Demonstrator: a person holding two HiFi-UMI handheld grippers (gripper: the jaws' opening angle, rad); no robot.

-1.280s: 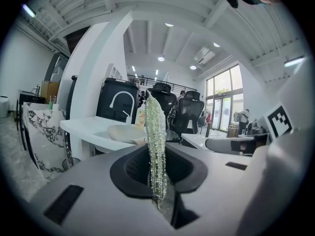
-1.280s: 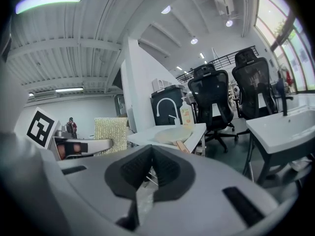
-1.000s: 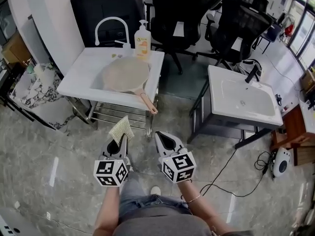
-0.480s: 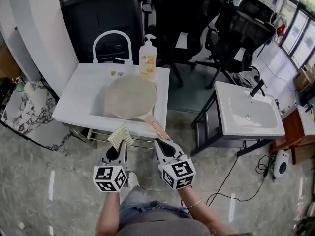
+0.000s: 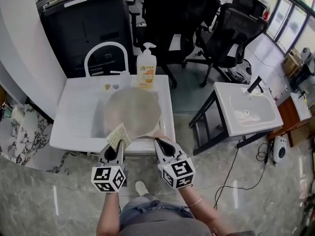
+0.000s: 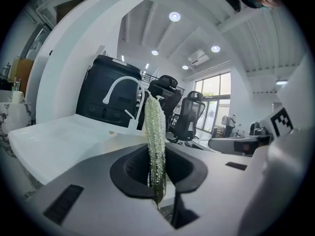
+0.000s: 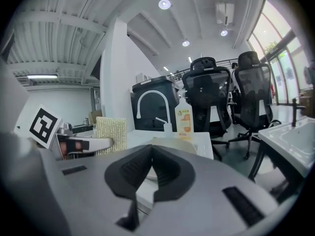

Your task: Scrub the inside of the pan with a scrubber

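A round beige pan (image 5: 132, 112) lies in the white sink unit (image 5: 78, 117), and its handle points toward me, running under my right gripper. My left gripper (image 5: 117, 149) is shut on a yellow-green mesh scrubber (image 5: 118, 136), held edge-up just over the sink's front edge. In the left gripper view the scrubber (image 6: 155, 136) stands upright between the jaws. My right gripper (image 5: 163, 147) hovers at the front rim near the pan handle, shut with nothing in it. In the right gripper view the scrubber (image 7: 110, 131) shows at left and the pan (image 7: 173, 143) lies ahead.
A white arched faucet (image 5: 106, 53) and an orange-labelled soap bottle (image 5: 146, 65) stand at the sink's back. A second white basin on a stand (image 5: 246, 109) is to the right. Black office chairs (image 5: 231, 23) and a dark cabinet (image 5: 83, 28) stand behind. A cable (image 5: 236, 171) trails on the floor.
The sink unit and pan have come much closer. Both grippers, earlier over the floor short of it, now reach its front edge. The scrubber stays in the left gripper.
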